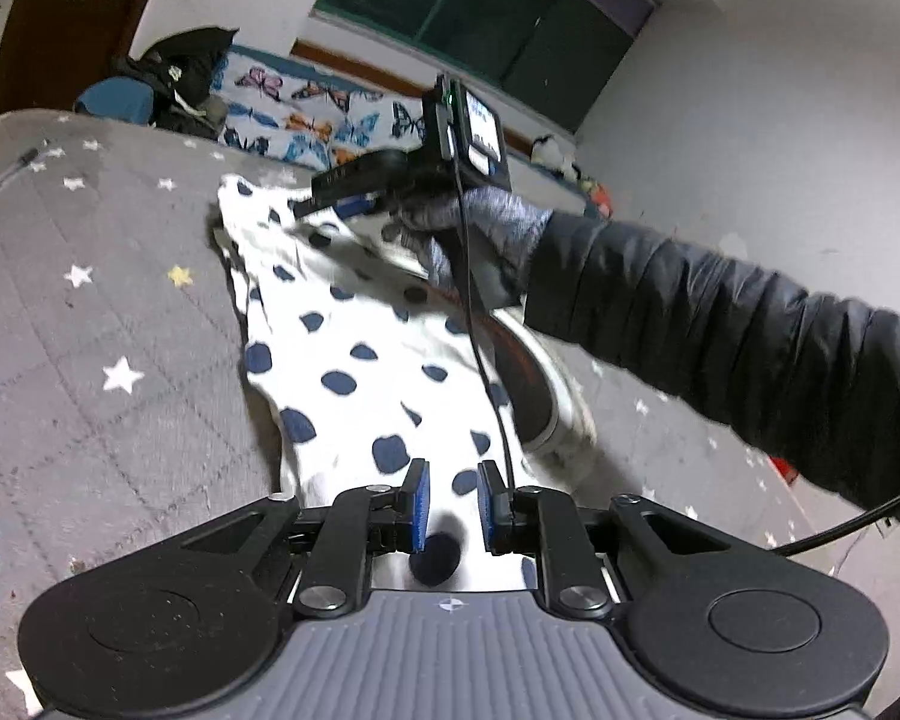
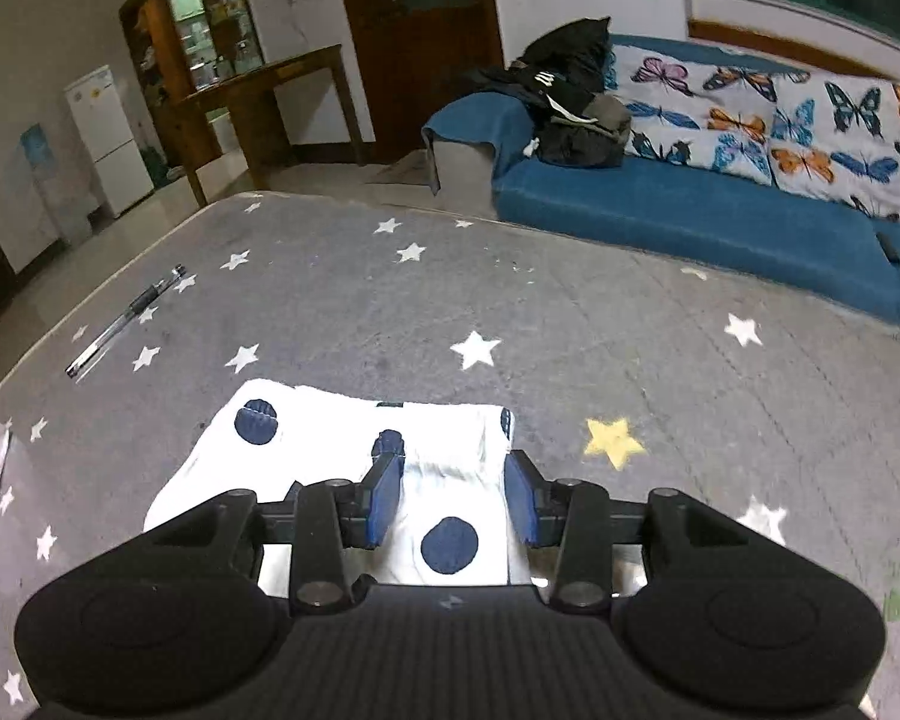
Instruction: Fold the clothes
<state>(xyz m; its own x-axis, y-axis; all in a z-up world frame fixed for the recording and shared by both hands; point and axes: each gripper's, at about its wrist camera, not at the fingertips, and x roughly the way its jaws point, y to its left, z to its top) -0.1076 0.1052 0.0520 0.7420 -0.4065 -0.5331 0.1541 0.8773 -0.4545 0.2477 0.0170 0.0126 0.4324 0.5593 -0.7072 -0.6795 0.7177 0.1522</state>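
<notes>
Presently, in the left wrist view, the left tongs (image 1: 453, 501) hang low over the near end of a white garment with dark blue dots (image 1: 354, 354). Their blue pads (image 1: 421, 504) stand a narrow gap apart; dotted cloth shows between and below them, but the pads do not press on it. The garment lies as a long strip on a grey star-printed cover (image 1: 102, 312), running from the left tongs away toward the far side.

In the right wrist view, the right tongs (image 2: 455, 498) stand moderately apart over the garment's far end, near its straight far hem. White cloth is visible between the pads, which are not closed on it. That end lies flat, its hem well short of the cover's far edge.

Farther off in the left wrist view, the right hand (image 1: 480, 228), in a grey glove and a dark padded sleeve (image 1: 720, 324), holds the right tongs over the garment's far end. A shoe (image 1: 546, 396) lies just beside the garment's right edge; whether they touch cannot be determined.

A pen (image 2: 129, 321) rests near the cover's far left edge, well apart from the garment. Beyond the cover stands a blue sofa (image 2: 690, 222) with a butterfly-print throw (image 2: 768, 120).
</notes>
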